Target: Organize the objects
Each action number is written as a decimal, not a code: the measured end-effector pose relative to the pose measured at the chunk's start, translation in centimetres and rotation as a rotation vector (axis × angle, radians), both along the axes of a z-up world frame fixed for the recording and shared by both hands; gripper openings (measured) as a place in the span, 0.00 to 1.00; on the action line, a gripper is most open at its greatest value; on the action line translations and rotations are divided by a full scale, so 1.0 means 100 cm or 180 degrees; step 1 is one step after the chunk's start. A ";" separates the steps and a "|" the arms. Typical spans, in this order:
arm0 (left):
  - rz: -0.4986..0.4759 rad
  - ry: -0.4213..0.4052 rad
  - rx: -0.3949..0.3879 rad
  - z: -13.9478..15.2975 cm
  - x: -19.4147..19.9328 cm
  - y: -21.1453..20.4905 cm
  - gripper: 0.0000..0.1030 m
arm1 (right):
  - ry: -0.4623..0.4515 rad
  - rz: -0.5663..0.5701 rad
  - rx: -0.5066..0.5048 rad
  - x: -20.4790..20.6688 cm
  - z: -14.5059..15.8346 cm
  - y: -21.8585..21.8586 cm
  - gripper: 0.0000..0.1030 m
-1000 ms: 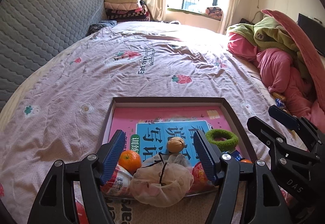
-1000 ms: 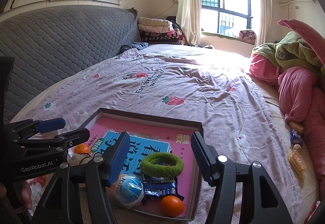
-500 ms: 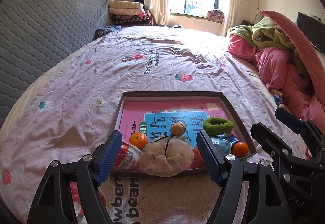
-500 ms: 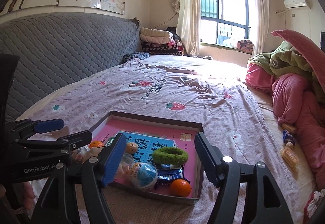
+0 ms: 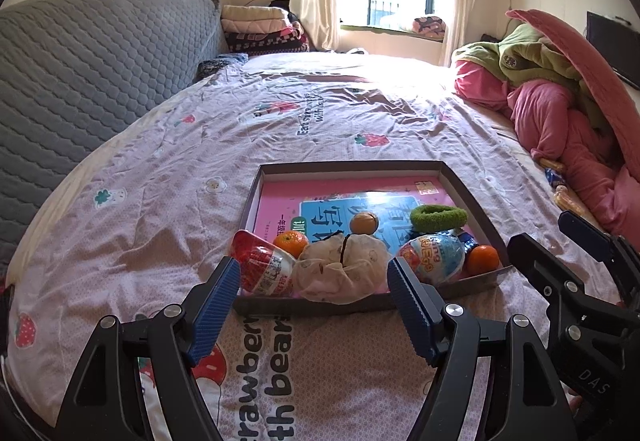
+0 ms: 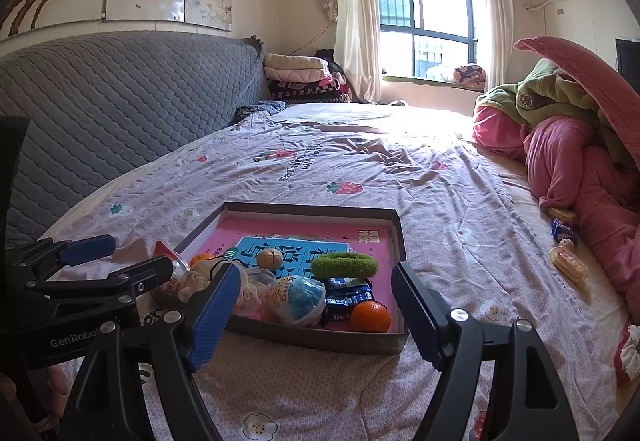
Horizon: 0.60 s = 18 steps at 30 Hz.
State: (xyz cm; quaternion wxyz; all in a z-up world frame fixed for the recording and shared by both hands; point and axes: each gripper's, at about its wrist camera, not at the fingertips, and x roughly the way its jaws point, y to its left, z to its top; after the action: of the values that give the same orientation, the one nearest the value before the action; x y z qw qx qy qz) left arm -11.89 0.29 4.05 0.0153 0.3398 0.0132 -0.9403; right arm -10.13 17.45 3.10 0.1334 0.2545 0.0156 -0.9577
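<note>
A shallow dark box [image 5: 352, 165] [image 6: 320, 339] lies on the bed with a pink and blue book [image 5: 332, 197] flat inside. Along its near side sit a red toy egg [image 5: 260, 269], a tied mesh bag [image 5: 344, 269], a blue toy egg [image 5: 434, 259] [image 6: 298, 295], two oranges [image 5: 291, 242] [image 6: 370, 316], a walnut [image 5: 364, 223], a green hair ring [image 5: 438, 217] [image 6: 344, 265] and blue snack packets [image 6: 348, 295]. My left gripper [image 5: 316, 305] is open and empty, short of the box. My right gripper [image 6: 316, 315] is open and empty, also in front of it.
The bed is covered by a lilac strawberry-print sheet [image 5: 280, 121]. A grey quilted headboard [image 5: 80, 73] runs along the left. Pink and green bedding [image 5: 560, 101] is piled on the right, with snack packets [image 6: 568, 261] beside it. Folded blankets [image 6: 300, 79] lie at the far end.
Both grippers have pulled back from the box and risen, so the box now lies farther ahead. Both stayed open and empty. The objects in the box have not moved.
</note>
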 end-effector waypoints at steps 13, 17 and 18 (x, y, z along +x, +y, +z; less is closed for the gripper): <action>0.0015 -0.0050 0.0030 -0.022 0.011 -0.001 0.75 | -0.0129 -0.0121 -0.0021 0.014 -0.013 -0.001 0.85; 0.0036 -0.0091 0.0026 -0.031 0.013 -0.004 0.75 | -0.0182 -0.0146 -0.0051 0.017 -0.020 -0.001 0.85; 0.0037 -0.0100 0.0027 -0.033 0.013 -0.004 0.75 | -0.0216 -0.0147 -0.0054 0.017 -0.023 -0.002 0.85</action>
State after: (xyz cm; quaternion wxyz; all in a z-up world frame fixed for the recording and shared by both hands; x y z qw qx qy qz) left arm -10.56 -0.16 0.70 0.0195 0.3546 0.0190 -0.9346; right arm -8.47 17.27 0.81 0.1139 0.2861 -0.0029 -0.9514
